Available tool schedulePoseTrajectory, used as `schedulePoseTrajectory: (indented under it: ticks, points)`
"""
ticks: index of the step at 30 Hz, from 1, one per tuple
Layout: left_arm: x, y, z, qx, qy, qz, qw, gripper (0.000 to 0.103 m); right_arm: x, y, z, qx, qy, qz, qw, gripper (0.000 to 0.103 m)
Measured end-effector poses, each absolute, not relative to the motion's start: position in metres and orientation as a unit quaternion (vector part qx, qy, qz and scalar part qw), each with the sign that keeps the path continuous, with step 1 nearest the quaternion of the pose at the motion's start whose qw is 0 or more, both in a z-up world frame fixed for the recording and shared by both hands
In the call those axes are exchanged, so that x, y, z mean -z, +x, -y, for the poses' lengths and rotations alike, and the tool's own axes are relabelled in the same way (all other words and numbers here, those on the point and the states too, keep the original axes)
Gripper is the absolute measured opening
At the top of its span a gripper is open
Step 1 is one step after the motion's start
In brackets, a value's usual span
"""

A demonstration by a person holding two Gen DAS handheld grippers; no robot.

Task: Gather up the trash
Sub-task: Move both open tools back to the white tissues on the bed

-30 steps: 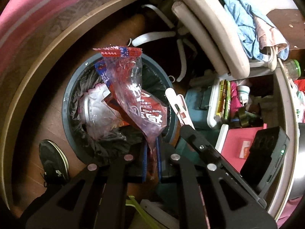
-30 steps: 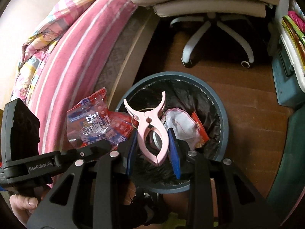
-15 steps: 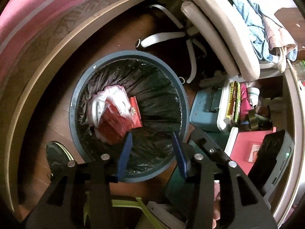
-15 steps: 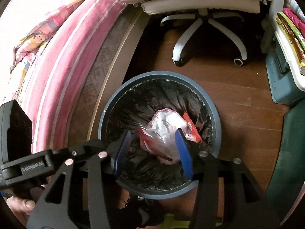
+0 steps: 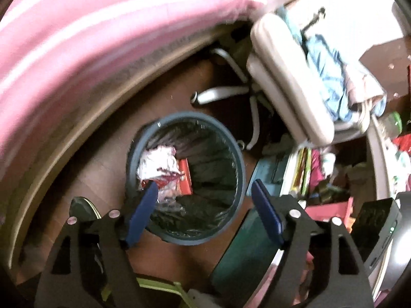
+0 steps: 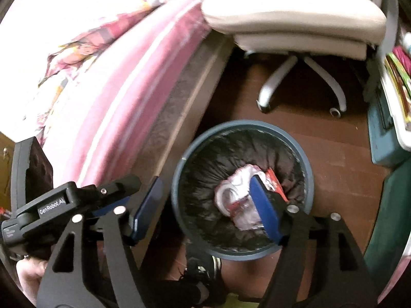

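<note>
Both the left gripper [image 5: 204,197] and right gripper [image 6: 205,195] are hovering above the bin [image 6: 307,165] at frame centre, jaws just opening wide with nothing between them; the wrappers [image 6: 240,190] are lying inside it, beside the bed [image 6: 123,77]

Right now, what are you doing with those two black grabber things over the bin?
A person is tidying up trash with a grabbing tool in each hand. Both the left tool and the right tool have just been opening, and nothing is between their tips. They hang above the round bin, which has a black bag inside. A crumpled white bag and a red wrapper lie in it.
</note>
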State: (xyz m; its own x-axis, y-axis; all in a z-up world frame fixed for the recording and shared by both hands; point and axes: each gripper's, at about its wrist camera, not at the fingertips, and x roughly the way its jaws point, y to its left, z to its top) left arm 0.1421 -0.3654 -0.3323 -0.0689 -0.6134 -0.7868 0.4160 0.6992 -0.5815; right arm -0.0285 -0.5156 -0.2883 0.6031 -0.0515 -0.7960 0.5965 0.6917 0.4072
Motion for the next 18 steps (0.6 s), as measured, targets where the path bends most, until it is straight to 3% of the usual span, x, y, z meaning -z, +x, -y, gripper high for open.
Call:
schedulePoseTrajectory:
  ticks: [3,13,18]
  points:
    - [0.31,0.145,0.341,0.37,-0.101,-0.599,0.703,0.081,0.267,-0.022,0.5,0.182,0.322,-0.39,0.843,0.077]
    - [0.233,0.157,0.234,0.335,-0.219,-0.498,0.769,0.086,0.198,0.016,0.427,0.097,0.266,-0.369,0.885,0.078]
    - [0.216,0.167,0.188,0.322,-0.288,-0.483,0.762,0.087,0.158,0.047,0.381,0.054,0.215,-0.344,0.913,0.081]
